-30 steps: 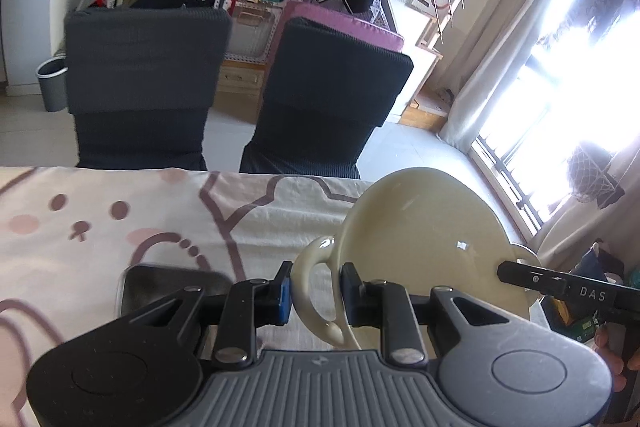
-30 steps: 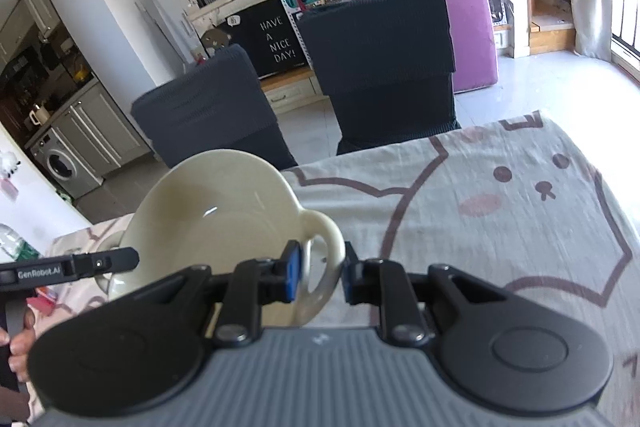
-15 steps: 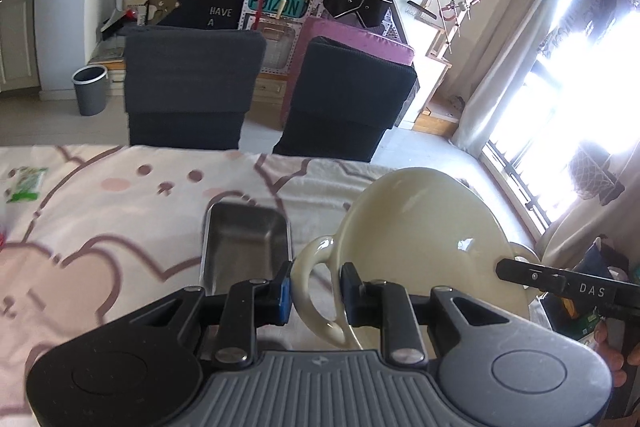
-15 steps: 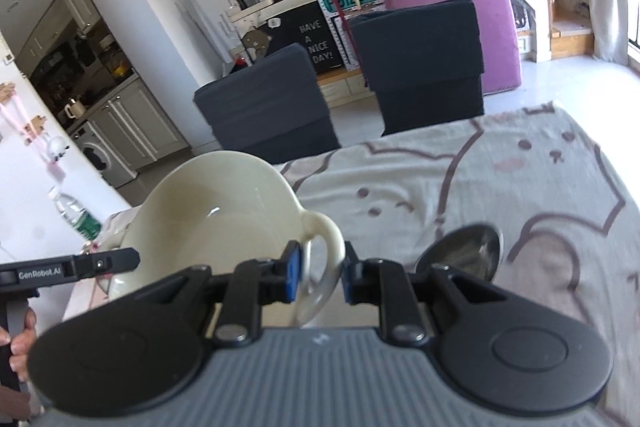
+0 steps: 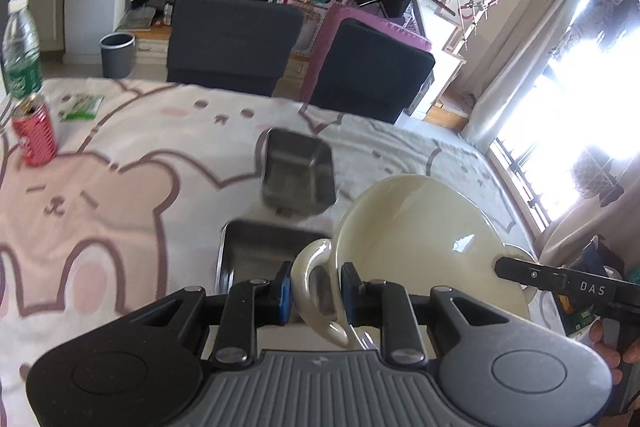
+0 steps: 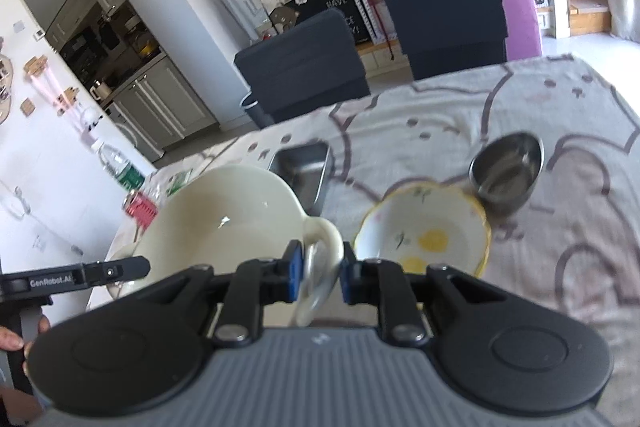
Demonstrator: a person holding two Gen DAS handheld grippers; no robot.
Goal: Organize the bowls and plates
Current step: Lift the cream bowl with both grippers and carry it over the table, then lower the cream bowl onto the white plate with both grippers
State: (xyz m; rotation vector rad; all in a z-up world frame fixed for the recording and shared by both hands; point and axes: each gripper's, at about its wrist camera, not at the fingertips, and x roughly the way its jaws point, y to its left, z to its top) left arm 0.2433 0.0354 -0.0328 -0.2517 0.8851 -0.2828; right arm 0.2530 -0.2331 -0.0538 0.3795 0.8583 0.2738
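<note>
left claw [image 5: 316,293] clamped on bowl [image 5: 416,239] handle | right claw [image 6: 319,277] clamped on other handle | bowl airborne between claws | trays [image 5: 298,173] ahead-left of it, floral bowl [image 6: 424,231] ahead-right, on surface [image 5: 120,187]

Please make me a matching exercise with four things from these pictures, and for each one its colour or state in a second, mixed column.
Things:
1. cream bowl
2. soda can
3. round metal bowl
4. flowered bowl

States:
a. red, upright on the tablecloth
b. held by its handles in both tongs
c. yellow-rimmed, beside the round metal bowl
d. grey steel, empty, on the tablecloth

Pairs: 1-b, 2-a, 3-d, 4-c
</note>
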